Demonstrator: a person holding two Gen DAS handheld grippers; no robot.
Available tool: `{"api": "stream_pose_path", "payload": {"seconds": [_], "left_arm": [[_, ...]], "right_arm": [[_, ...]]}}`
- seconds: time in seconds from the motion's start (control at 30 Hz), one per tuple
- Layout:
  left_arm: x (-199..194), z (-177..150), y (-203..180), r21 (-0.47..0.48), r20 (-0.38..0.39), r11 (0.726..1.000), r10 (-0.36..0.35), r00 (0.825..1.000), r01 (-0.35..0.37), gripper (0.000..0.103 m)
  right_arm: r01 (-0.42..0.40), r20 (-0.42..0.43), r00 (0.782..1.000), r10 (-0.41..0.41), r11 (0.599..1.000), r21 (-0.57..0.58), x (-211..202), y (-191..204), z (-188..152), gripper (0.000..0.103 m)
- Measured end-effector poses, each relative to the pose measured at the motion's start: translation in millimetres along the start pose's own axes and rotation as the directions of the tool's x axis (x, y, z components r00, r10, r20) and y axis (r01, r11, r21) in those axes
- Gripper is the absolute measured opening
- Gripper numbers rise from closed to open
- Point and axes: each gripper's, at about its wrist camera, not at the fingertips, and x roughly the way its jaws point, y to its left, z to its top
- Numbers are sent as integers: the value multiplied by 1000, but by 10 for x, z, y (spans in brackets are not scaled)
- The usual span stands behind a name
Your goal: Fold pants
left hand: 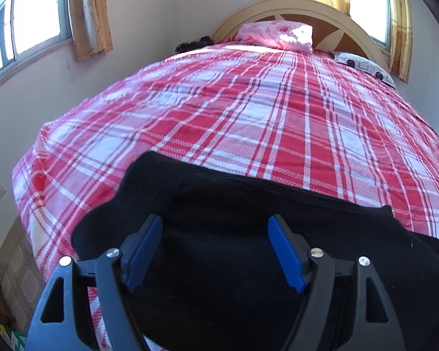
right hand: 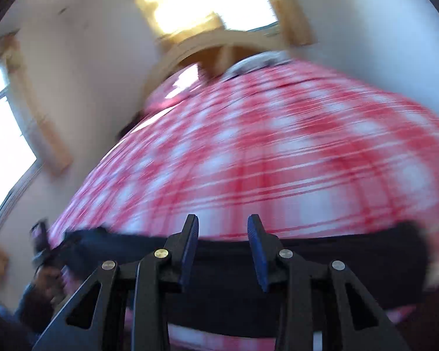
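Note:
The black pants [left hand: 248,219] lie across the near end of the bed, on the red and white plaid cover [left hand: 248,111]. My left gripper [left hand: 215,225] is open with its blue pads spread wide, hovering just above the left part of the pants. In the blurred right wrist view, the pants [right hand: 336,260] run as a dark band across the cover [right hand: 263,152]. My right gripper [right hand: 223,225] is open above their far edge, holding nothing.
A pink pillow [left hand: 278,35] and a spotted pillow [left hand: 363,64] lie by the arched headboard [left hand: 301,8]. A wall with a curtained window [left hand: 35,20] runs close along the bed's left side. Tiled floor [left hand: 17,269] shows at the lower left.

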Motion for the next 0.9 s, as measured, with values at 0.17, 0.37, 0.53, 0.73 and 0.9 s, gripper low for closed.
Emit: {"api": "stream_pose_path", "payload": {"seconds": [0.17,0.37,0.53,0.73,0.9], "left_arm": [[-207,-30,32,63,95,998,-33,995,27,77],[9,-146,54,106,16,993,-46,999,44,77],[38,-183,111,82,12,993,-88,996,87,82],[50,-202,77,91,26,992,-88,996,85,85],[48,-200,83,88,25,992,-88,996,86,86]], "right_arm": [[-250,-211,953,219,959,-135,1152,1115,-70,37],[-382,-418,870,262,894,-234,2207,2009,-259,37],[-435,-519,806,283,879,-197,2326,2262,-618,39],[-541,-564,727,391,832,-121,1971,2211,-665,39],[-506,-503,742,443,862,13,2219,2011,-435,39]]}}
